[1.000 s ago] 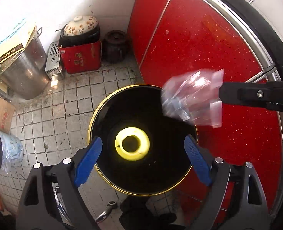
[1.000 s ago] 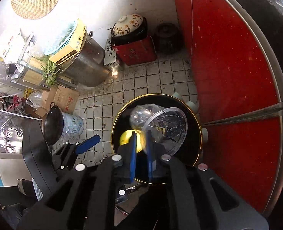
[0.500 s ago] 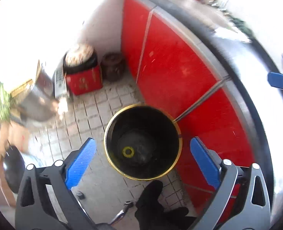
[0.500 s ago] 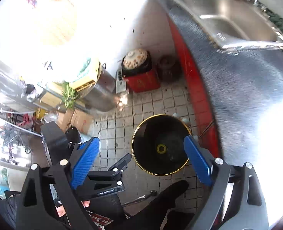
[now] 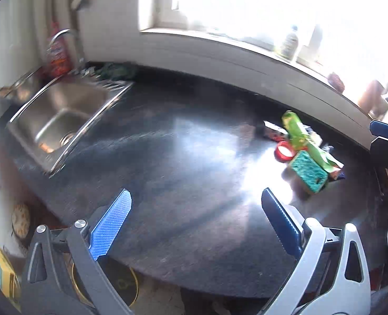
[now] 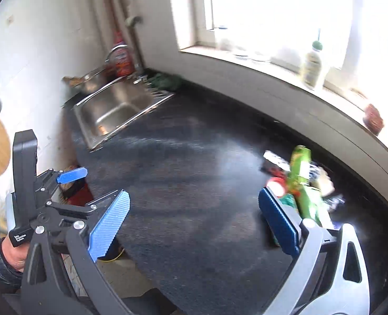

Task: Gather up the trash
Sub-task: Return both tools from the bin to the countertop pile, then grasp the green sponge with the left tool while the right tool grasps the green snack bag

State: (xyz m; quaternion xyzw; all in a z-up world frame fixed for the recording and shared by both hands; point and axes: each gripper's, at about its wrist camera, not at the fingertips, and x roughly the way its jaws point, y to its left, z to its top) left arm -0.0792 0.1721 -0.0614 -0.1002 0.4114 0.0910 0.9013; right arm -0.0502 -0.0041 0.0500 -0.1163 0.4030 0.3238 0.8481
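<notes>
The cup seen held over the bin [image 5: 120, 286] a second earlier was gone, and both views had been swung up to the counter [image 5: 183, 183]. Left gripper [image 5: 194, 223] and right gripper [image 6: 191, 223] were spread wide, empty. Remaining trash [image 5: 306, 152] lay clustered far right; one drop judged done, next pickup pending.

A dark speckled countertop [image 5: 183, 162] fills the middle of both views, with bright glare on its sheen. At its far left a stainless steel sink [image 5: 62, 120] is sunk into it, a curved faucet [image 6: 113, 52] rising behind. White walls [image 6: 49, 39] meet in the corner, where pipes [image 6: 127, 8] run down. A wide window [image 6: 285, 8] above a pale sill [image 5: 246, 50] floods the room with daylight
</notes>
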